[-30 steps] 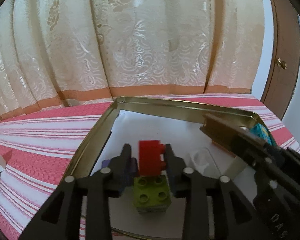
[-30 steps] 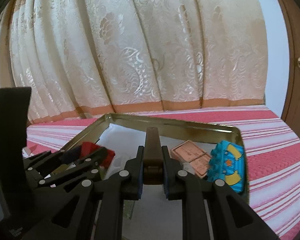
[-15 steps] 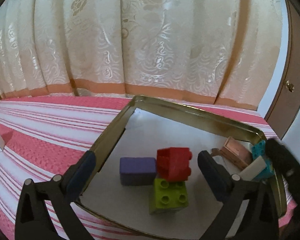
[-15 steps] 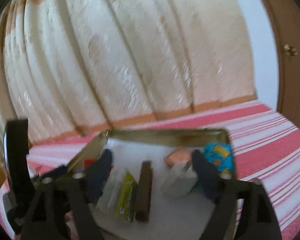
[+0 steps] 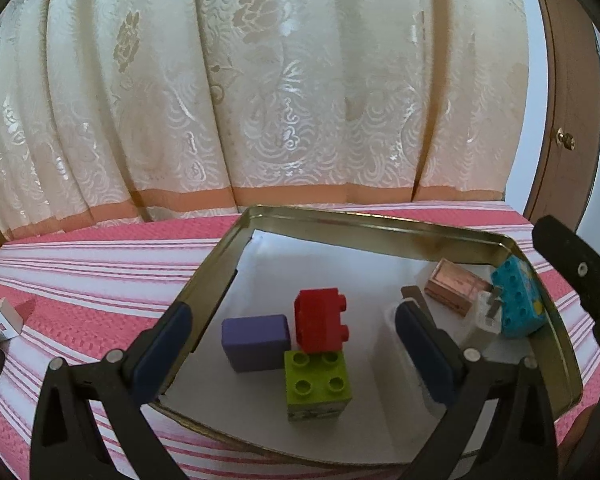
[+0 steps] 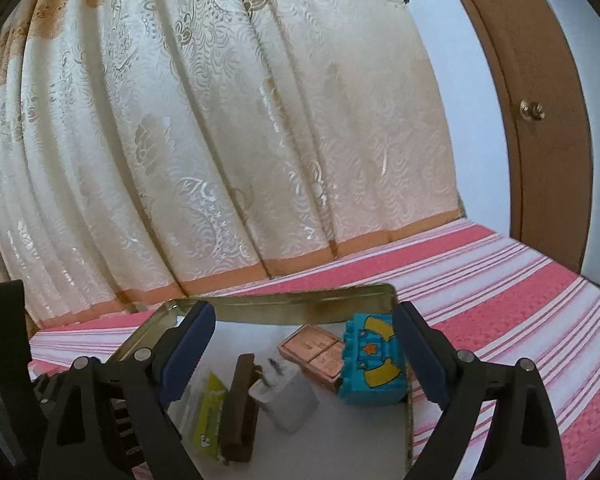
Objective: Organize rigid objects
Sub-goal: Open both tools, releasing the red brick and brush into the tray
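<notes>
A gold metal tin (image 5: 340, 222) with a white lining lies on the striped cloth. In it, in the left wrist view, a red brick (image 5: 320, 318) rests on a green brick (image 5: 316, 380) beside a purple block (image 5: 256, 342). My left gripper (image 5: 292, 340) is open and empty above them. In the right wrist view the tin (image 6: 300, 308) holds a brown bar (image 6: 240, 404), a white charger plug (image 6: 288, 396), a copper box (image 6: 316, 354) and a blue patterned brick (image 6: 374, 364). My right gripper (image 6: 300, 352) is open and empty above these.
The pink and white striped cloth (image 5: 100, 264) covers the surface. A cream curtain (image 5: 260, 80) hangs behind. A small white box (image 5: 4, 318) sits at the far left. A brown wooden door (image 6: 540, 120) stands at the right. A clear packet with a yellow label (image 6: 208, 412) lies in the tin.
Both grippers have opened and drawn back upward. The left let go of the red brick, which now rests on the green one. The right let go of the brown bar in the tin.
</notes>
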Demonstrator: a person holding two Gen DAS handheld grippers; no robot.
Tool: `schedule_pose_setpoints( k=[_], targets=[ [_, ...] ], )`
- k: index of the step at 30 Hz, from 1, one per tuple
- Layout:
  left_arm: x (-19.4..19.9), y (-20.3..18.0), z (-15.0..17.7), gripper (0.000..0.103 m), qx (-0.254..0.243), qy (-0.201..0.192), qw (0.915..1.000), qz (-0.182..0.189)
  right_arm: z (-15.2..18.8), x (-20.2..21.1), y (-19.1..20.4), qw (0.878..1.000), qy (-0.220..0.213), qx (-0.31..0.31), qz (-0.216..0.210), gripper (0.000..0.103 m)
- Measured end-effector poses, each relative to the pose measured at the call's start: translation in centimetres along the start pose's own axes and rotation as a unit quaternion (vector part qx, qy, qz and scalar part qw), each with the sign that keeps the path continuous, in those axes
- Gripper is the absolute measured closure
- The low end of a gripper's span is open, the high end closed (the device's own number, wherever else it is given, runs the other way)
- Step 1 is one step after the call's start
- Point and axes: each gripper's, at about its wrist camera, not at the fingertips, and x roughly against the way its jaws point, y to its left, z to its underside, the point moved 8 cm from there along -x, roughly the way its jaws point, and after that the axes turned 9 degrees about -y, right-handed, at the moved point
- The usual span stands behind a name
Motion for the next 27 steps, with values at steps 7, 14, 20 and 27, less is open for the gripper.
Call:
schedule_pose_setpoints(
  k=[7,14,20,27],
  targets=[
    [1.1,0.2,-0.4,0.000,-0.006,-0.024,0.9996,-0.015,-0.9,1.1,-0.2,0.998,-0.043,0.037,0.036,0.011],
    [1.9,-0.5,-0.9,0.000,-0.043,-0.050,0.9974,-0.029,-0.9,1.1,-0.3,0.997,-0.043,0.048,0.038,0.011],
    [2.1,-0.6,-0.8,0.000,-0.047,-0.049,0.9973,-0.027,-0.7,1.0,-0.3,0.997,-0.037,0.050,0.037,0.011],
    [2.4,-0.3,-0.7,0.000,-0.040,-0.049,0.9976,-0.028,-1.0,1.6,-1.2,0.997,-0.048,0.032,0.047,0.011]
  ],
)
